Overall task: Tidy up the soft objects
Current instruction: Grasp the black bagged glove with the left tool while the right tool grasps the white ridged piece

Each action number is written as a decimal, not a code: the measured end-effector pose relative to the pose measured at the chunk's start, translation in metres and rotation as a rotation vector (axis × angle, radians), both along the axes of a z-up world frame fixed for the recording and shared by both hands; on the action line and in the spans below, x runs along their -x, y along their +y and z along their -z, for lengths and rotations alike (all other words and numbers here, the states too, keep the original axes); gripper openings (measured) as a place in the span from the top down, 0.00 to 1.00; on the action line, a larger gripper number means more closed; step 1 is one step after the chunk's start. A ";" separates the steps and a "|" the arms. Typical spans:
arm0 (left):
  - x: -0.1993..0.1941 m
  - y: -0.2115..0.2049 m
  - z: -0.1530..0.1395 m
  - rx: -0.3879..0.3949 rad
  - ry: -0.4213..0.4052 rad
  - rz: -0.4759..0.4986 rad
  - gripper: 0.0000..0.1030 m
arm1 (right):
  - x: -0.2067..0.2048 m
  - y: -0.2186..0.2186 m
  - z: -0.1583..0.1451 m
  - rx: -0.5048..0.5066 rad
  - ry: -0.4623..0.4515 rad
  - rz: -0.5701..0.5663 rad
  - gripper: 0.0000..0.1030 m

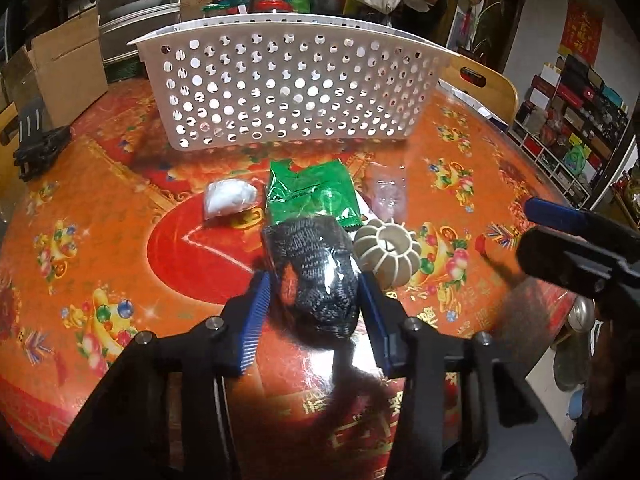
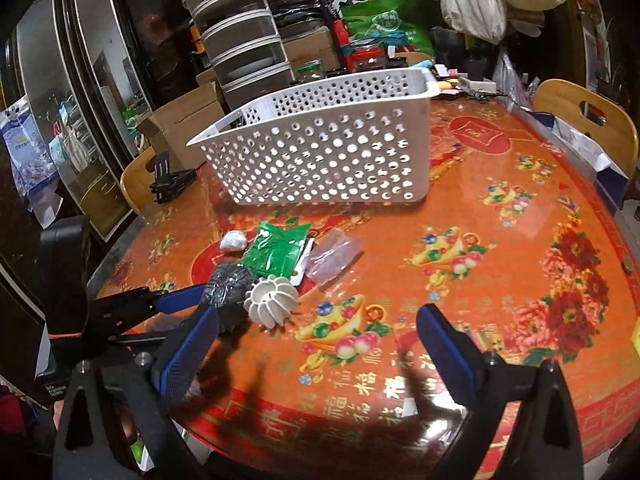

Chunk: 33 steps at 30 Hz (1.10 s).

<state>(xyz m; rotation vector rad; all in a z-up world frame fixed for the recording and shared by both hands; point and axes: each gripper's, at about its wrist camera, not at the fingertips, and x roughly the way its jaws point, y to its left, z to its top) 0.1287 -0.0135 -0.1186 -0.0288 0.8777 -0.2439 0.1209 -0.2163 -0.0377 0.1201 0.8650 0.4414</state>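
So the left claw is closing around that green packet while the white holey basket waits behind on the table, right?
Not quite. In the left wrist view the left gripper brackets the black knitted bundle, not the green packet, which lies just beyond it. The white basket does stand behind on the table.

Left wrist cam: low over table point(image 1: 120, 208), facing fwd along left tongs point(image 1: 314, 296) toward white basket point(image 1: 288, 92) straight ahead; black knit bundle point(image 1: 320, 276) very close, between the tips. Right wrist cam: a bit higher, facing fwd along right tongs point(image 2: 316, 344), basket point(image 2: 328, 152) ahead and slightly left, seen cornerwise. Shared: basket, same bundle point(image 2: 230, 280), ribbed white ball point(image 2: 272, 300), green packet point(image 2: 276, 252), plus table between. Left tongs point(image 2: 188, 294) visible left of right tongs; right tongs point(image 1: 560, 216) at right edge of left view.
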 end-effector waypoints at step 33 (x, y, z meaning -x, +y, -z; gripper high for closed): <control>0.020 0.065 -0.012 0.060 -0.060 -0.111 0.60 | -0.024 0.073 0.042 0.140 0.039 -0.122 0.58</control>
